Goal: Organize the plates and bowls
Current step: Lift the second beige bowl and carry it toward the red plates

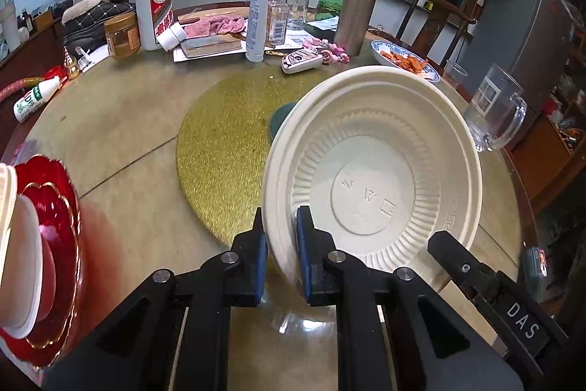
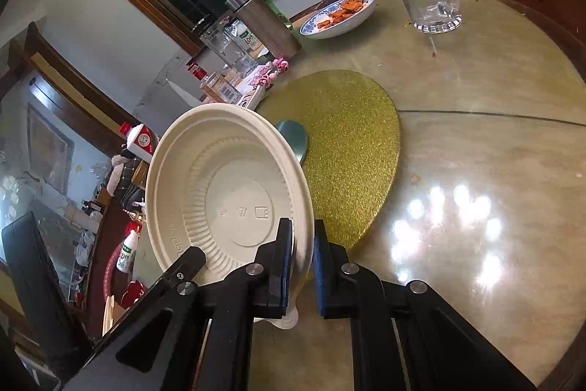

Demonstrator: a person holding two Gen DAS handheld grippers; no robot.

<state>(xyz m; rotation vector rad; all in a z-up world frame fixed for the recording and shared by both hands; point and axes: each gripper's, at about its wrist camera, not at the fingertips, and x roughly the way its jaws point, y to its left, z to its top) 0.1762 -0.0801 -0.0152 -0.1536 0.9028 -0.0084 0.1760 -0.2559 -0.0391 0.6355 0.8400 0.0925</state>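
The left claw [image 1: 281, 257] is closed to a narrow gap on the near rim of the cream moulded-fibre disposable bowl [image 1: 373, 171], one blue pad [image 1: 260, 266] on the outer wall and one inside. The right claw [image 2: 303, 266] clamps the same bowl [image 2: 227, 193] at its rim in the same manner, its pads nearly together. The bowl is held tilted on edge above the round beige counter [image 1: 121, 138], its ribbed inside facing both cameras. At the left, a stack of red scalloped glass plates [image 1: 55, 226] sits on the counter. Behind the bowl lies a gold glitter round mat [image 1: 227, 134]. Farther back stand a clear glass mug [image 1: 494, 109], a blue-patterned dish of orange food [image 1: 403, 59] and a group of bottles [image 1: 154, 6].
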